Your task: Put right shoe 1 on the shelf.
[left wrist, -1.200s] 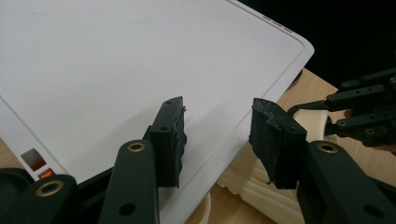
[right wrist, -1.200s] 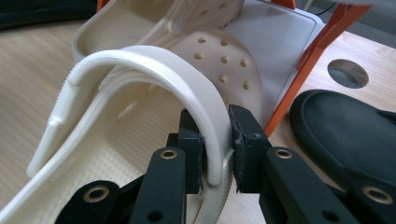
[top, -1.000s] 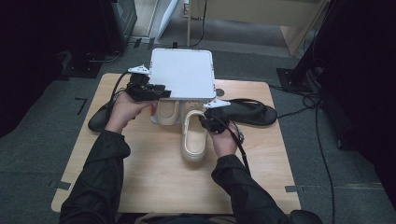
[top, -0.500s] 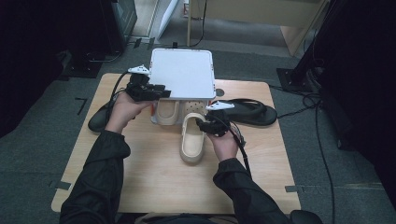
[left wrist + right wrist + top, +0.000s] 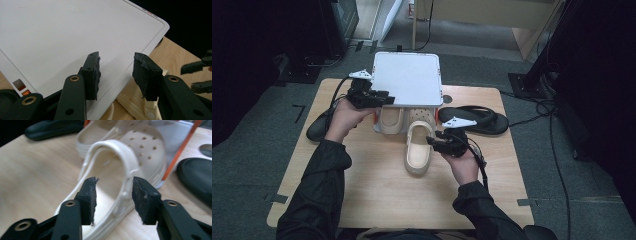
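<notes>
A cream clog (image 5: 418, 150) lies on the wooden table (image 5: 362, 190), toe under the white shelf (image 5: 407, 77), heel toward me. My right gripper (image 5: 430, 141) sits at its right side. In the right gripper view my right gripper (image 5: 113, 187) stands open astride the clog's (image 5: 140, 150) side wall, pads clear of it; its jaws have just been opening and then eased slightly inward. A second cream clog (image 5: 390, 120) rests under the shelf. My left gripper (image 5: 387, 98) hovers open at the shelf's front left edge; the left gripper (image 5: 116, 67) has nothing pressed between its pads above the shelf top (image 5: 62, 37).
One black flip-flop (image 5: 474, 120) lies right of the shelf and another (image 5: 318, 127) at the table's left side. An orange shelf leg (image 5: 178, 153) stands by the clog's toe. Cables trail from both grippers. Dark floor and equipment surround the table.
My right gripper let go of the clog's side, opened, and drew back along it toward me. The clog stays where it was. The left hand holds still.
</notes>
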